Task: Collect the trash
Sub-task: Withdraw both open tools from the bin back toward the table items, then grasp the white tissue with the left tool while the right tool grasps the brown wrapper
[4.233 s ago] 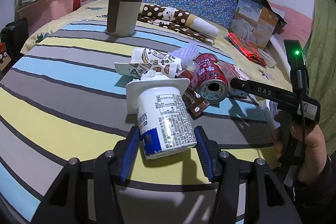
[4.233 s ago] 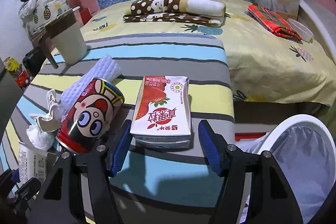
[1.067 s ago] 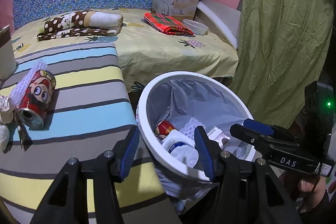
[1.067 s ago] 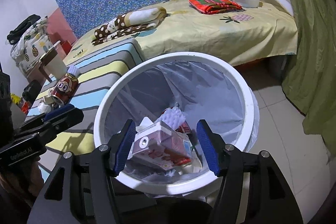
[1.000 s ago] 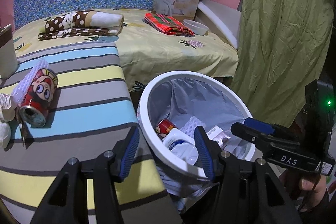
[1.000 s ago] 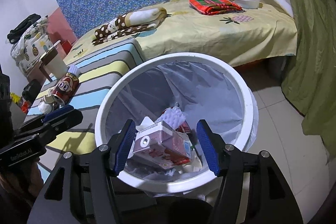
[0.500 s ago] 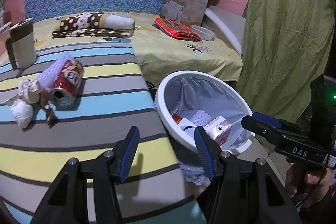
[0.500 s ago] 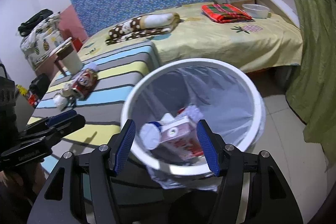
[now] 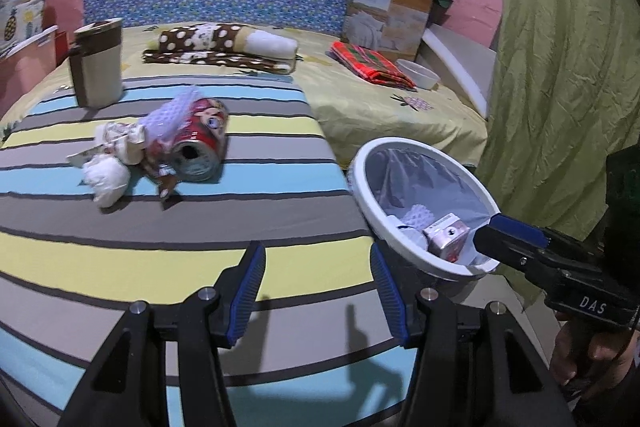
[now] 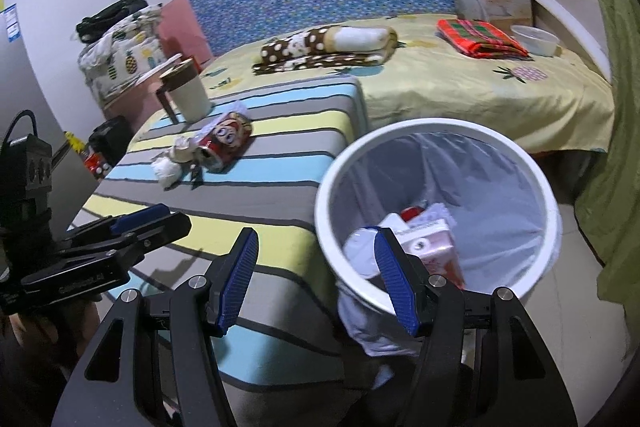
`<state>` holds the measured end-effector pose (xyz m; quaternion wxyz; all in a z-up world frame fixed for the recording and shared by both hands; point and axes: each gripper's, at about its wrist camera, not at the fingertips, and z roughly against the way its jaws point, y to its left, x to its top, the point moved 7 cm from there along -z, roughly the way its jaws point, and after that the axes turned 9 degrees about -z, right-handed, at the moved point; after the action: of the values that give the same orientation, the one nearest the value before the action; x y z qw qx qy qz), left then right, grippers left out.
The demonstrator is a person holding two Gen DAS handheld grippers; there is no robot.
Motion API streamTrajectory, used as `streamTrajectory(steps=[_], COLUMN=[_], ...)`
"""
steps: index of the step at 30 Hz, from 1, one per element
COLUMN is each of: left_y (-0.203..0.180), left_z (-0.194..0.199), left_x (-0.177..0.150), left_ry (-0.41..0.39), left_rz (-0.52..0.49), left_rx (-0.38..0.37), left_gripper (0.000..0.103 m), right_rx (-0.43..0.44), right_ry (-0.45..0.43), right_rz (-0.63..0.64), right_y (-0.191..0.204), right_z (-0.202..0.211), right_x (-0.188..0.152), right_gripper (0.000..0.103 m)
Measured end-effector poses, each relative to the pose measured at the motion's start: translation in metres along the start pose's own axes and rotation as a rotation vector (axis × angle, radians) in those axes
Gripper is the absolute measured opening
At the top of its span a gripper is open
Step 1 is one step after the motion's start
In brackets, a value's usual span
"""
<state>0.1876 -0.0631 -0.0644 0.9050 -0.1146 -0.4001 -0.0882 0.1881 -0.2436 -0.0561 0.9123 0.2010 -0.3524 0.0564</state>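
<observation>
Left hand-held gripper [image 9: 316, 289] agape, angled downward.

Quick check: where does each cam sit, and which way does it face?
Left wrist: on the left gripper, facing the striped bed and red can; its open jaws, right gripper and hand show.
Right wrist: on the right gripper, over the bin; left gripper shows.
Shared: can, bin, bed.

surface: striped table [image 9: 120, 267] | on it: red can [image 9: 198, 143], crumpled wrappers [image 9: 116, 147], a tissue wad [image 9: 106, 177], beige mug [image 9: 98, 67]
</observation>
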Motion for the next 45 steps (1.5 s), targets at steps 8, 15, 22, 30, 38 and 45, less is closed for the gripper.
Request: streamTrajectory(steps=[8, 15, 22, 30, 38, 45], left_y=[0.023, 0.056, 0.091, 0.127, 0.157, 0.172], left_z=[0.011, 0.019, 0.024, 0.017, -0.004, -0.025], left_x=[-0.008, -0.011, -0.012, -0.010, -0.005, -0.001], left_ry=[-0.007, -0.010, -0.014, -0.015, -0.003, 0.017], left_rz=[0.026, 0.073, 0.124, 0.176, 0.225, 0.259], left_rx=[0.063, 0.128, 0.192, 0.244, 0.268, 0.268], left_gripper=[0.056, 0.056, 0.056, 0.056, 0.056, 0.056], right_rx=[0.031, 0.055, 0.086, 0.129, 0.139, 0.164], right_ry=[0.008, 0.018, 0.034, 0.044, 0.068, 0.105], right_rz=[0.033, 0.036, 0.078, 0.132, 0.145, 0.166], right_y=[0.023, 0.038, 0.057, 0.075, 0.085, 0.094], right_z=[-0.008, -0.019, -0.028, -0.040, -0.058, -0.075], right_x=[0.003, 0.008, 0.013, 0.016, 0.022, 0.020], right_gripper=[0.062, 0.062, 0.062, 0.062, 0.062, 0.062])
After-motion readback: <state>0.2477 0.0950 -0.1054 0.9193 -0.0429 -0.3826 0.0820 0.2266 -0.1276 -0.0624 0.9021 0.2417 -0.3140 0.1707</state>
